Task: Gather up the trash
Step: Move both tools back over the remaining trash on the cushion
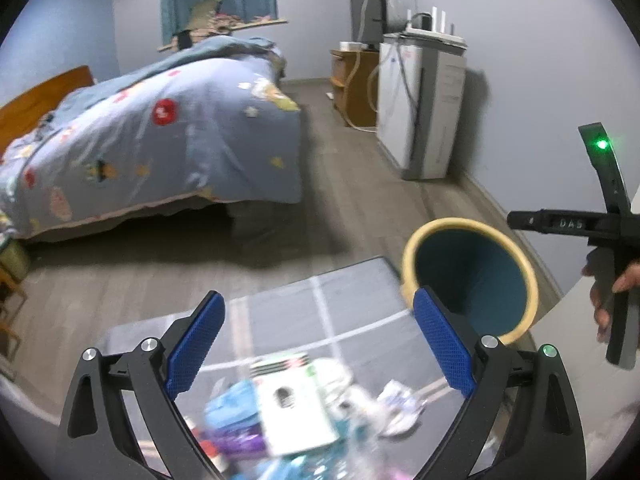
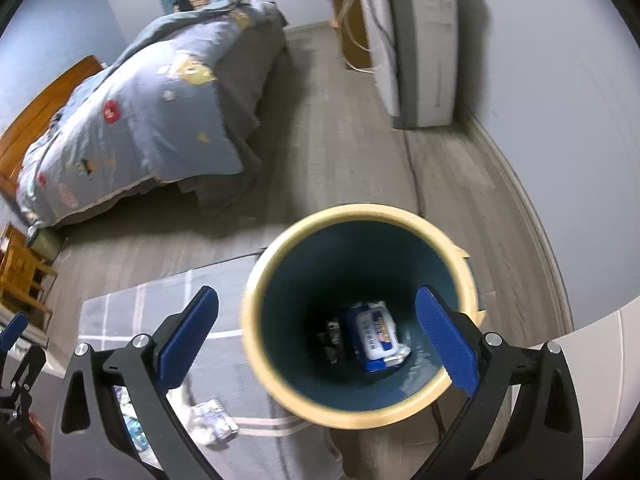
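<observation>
A teal bin with a cream rim [image 1: 472,276] stands on the floor beside a grey mat [image 1: 352,300]; it fills the right wrist view [image 2: 360,412]. A blue-and-white packet [image 2: 378,334] lies at its bottom. My right gripper [image 2: 320,332] is open and empty, above the bin's mouth. My left gripper [image 1: 320,344] is open and empty, above a blurred pile of trash on the mat: a white carton [image 1: 296,408], blue and purple wrappers [image 1: 236,420], crumpled paper [image 1: 400,400]. A crumpled wrapper [image 2: 212,420] lies on the mat left of the bin.
A bed with a blue quilt [image 1: 160,136] takes up the left. A white appliance [image 1: 420,108] and a wooden cabinet [image 1: 352,84] stand along the right wall. Wooden furniture [image 2: 20,272] stands at the far left. Wood floor lies between.
</observation>
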{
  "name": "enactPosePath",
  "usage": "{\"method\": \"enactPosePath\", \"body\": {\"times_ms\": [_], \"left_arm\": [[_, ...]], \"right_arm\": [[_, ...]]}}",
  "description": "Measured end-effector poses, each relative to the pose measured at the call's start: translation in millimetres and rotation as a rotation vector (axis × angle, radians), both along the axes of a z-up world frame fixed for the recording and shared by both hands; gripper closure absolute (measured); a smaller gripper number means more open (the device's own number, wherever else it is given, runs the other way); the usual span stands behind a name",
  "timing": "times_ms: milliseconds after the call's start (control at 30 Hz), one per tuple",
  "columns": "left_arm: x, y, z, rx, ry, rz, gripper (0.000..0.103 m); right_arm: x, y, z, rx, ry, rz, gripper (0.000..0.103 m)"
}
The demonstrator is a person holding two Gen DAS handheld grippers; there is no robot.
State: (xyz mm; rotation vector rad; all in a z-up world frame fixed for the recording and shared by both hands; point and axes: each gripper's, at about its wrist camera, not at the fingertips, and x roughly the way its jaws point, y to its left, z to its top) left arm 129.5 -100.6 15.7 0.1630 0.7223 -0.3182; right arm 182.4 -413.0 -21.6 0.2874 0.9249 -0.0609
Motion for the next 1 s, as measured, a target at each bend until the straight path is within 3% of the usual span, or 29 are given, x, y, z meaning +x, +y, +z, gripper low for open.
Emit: {"method": "enactPosePath", "body": {"times_ms": [333,500,767,1000], "left_arm": [[-48.1,78.4,7.0,0.043,-0.034,0.106,0.007],[-61.5,112.6,-3.4,0.018,-0.019,0.166,0.007],[-63.0,167.4,-28.6,-0.004,0.023,0.287,0.007],[-68.6,188.5,-48.2,-0.062,0.087,0.330,0.007]], "right_arm": [[-15.5,85.3,16.7,-0.055,-0.008,0.143,0.006],[-39.7,131.5,14.6,-0.052,0.004,0.203,0.006],[-82.1,203.3,-17.7,-0.058,0.085,0.302,0.006],[-92.4,236.3,-54.7,-0.047,0.194,0.320,0.006]]}}
